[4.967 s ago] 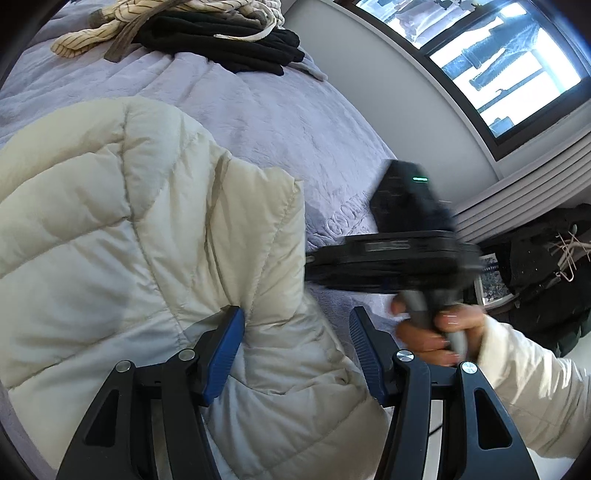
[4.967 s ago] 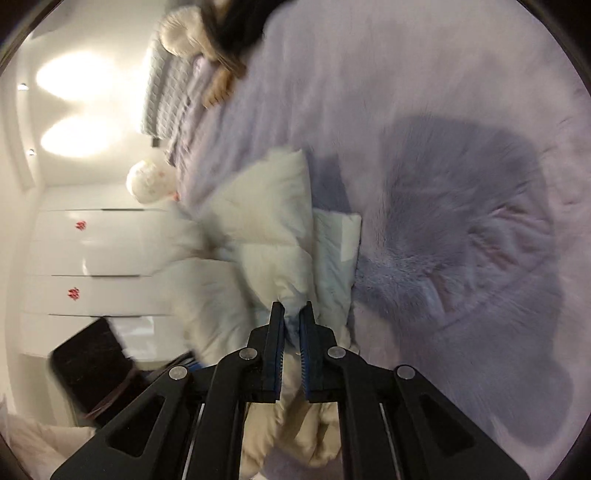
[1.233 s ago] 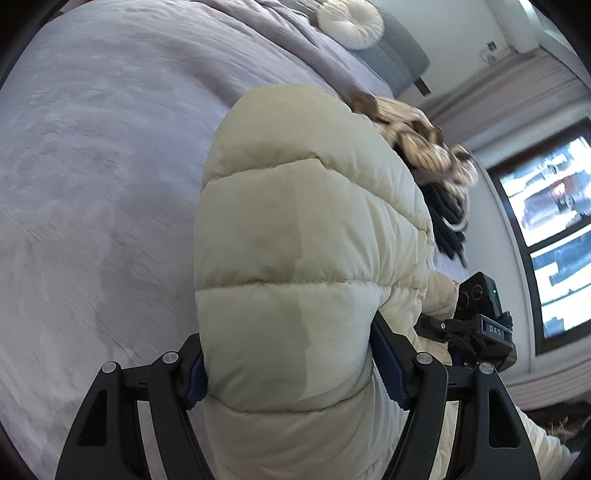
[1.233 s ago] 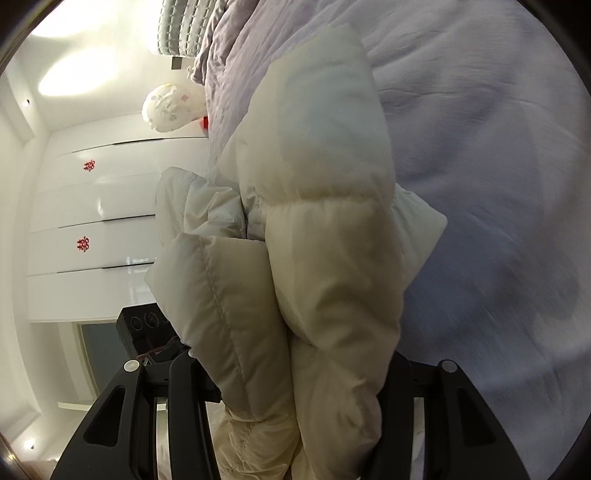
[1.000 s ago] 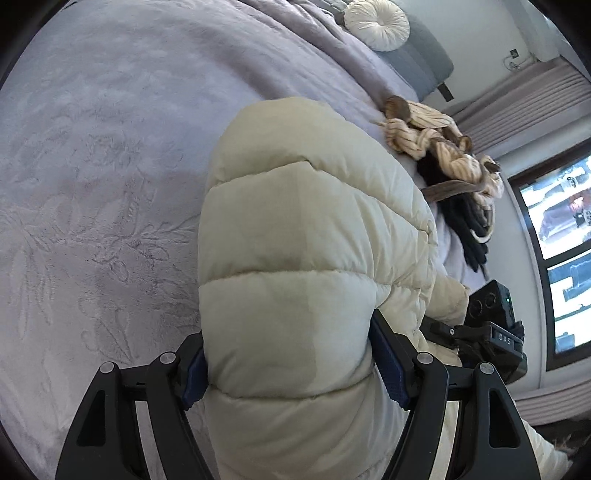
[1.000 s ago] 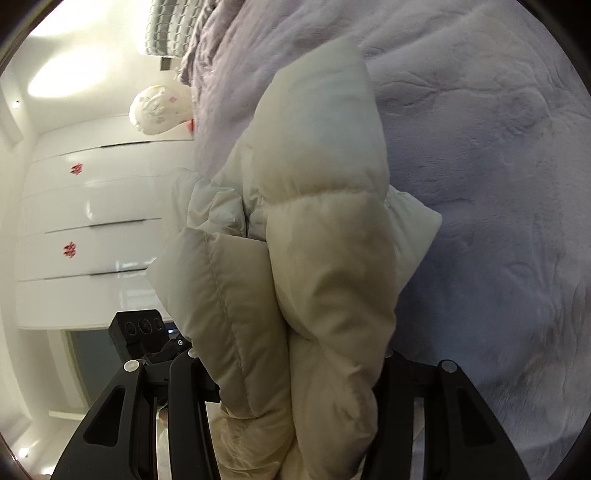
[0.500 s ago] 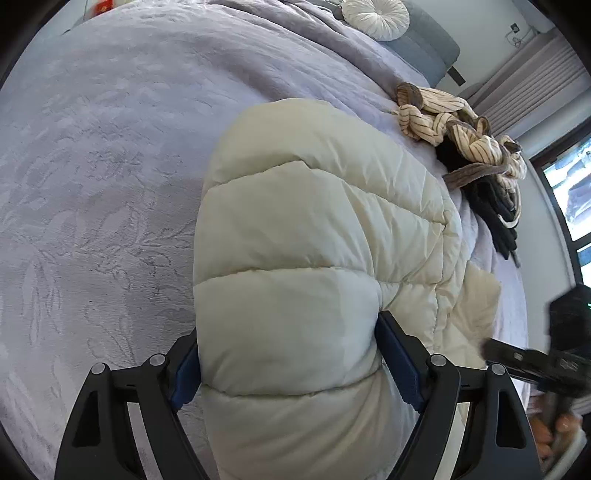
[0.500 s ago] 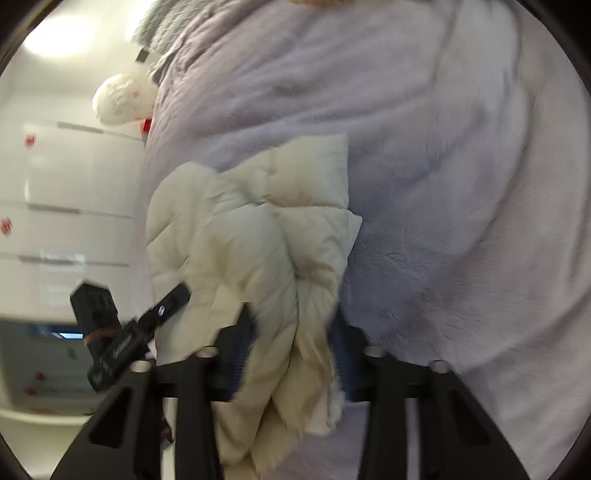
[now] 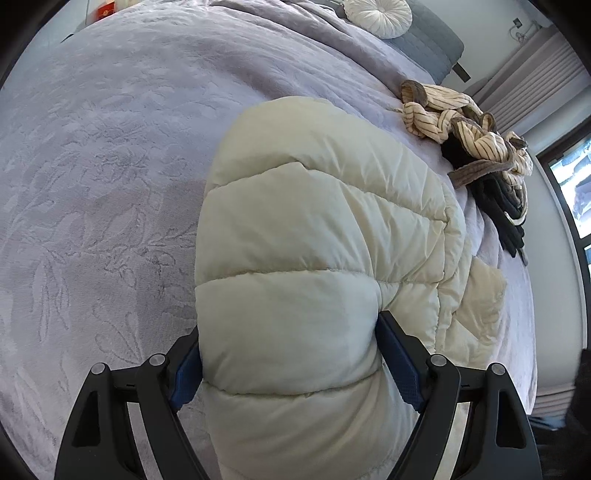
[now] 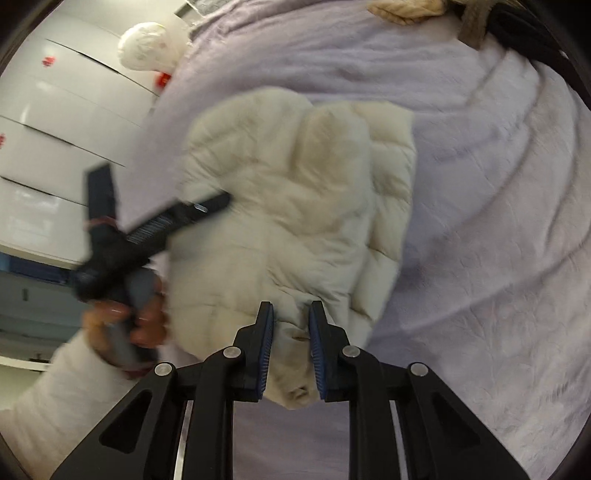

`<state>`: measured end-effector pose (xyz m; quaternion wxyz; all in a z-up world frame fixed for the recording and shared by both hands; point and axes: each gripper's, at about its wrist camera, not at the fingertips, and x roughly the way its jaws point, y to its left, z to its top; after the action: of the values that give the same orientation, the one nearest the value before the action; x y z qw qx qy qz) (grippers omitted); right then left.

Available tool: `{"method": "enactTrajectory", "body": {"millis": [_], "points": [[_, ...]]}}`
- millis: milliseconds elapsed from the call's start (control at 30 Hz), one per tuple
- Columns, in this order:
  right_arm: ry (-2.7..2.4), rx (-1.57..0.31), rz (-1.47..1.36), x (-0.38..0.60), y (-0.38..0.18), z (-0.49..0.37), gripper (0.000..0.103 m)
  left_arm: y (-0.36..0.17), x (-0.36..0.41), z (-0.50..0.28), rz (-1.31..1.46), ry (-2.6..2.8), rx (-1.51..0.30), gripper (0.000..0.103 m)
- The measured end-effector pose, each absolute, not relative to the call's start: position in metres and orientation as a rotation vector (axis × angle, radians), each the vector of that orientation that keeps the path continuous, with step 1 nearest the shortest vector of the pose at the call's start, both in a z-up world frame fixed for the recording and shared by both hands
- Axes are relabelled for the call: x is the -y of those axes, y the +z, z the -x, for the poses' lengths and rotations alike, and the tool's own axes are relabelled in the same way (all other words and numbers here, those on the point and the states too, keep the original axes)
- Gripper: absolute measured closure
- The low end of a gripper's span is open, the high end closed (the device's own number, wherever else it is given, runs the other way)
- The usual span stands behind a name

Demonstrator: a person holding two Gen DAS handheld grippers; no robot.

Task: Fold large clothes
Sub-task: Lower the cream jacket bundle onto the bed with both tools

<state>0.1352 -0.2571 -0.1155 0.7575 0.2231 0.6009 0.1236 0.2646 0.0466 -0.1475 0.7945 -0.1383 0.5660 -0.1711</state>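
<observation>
On the bed: we see the jacket, folded
Left gripper: wide, clamping the jacket's thick end
Right gripper: just been closing, jacket edge between its pads; we can't tell if it grips

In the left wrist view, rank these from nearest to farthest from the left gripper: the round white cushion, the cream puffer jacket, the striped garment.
1. Cream puffer jacket: bulging between the jaws of the left gripper.
2. Striped garment: upper right on the lilac bedspread, piled with dark clothes.
3. Round white cushion: top edge, at the head of the bed.
</observation>
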Motion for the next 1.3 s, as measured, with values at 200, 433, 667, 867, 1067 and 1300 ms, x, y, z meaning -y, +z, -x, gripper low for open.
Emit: {"method": "enactTrajectory", "body": {"millis": [200,433,667,867,1067,1300], "points": [[0.214,-1.335,-0.521,0.267,-0.151,-0.129,0.081,-0.116,-0.060,-0.244,0.293,-0.387,-1.159,0.018],[0.192,-1.333,-0.595,0.276,-0.175,-0.123,0.081,-0.095,-0.077,-0.183,0.267,-0.451,-1.108,0.018],[0.179,-1.325,-0.579,0.279,-0.189,-0.113,0.082,-0.128,-0.060,-0.164,0.196,-0.423,-1.167,0.018],[0.151,-1.332,-0.601,0.281,-0.202,-0.108,0.083,-0.140,-0.054,-0.166,0.165,-0.385,-1.195,0.018],[0.136,-1.349,-0.590,0.280,-0.183,-0.111,0.083,-0.133,-0.053,-0.163,0.149,-0.371,-1.206,0.018],[0.138,-1.352,-0.597,0.287,-0.159,-0.105,0.083,-0.126,-0.058,-0.161,0.157,-0.352,-1.211,0.018]]}}
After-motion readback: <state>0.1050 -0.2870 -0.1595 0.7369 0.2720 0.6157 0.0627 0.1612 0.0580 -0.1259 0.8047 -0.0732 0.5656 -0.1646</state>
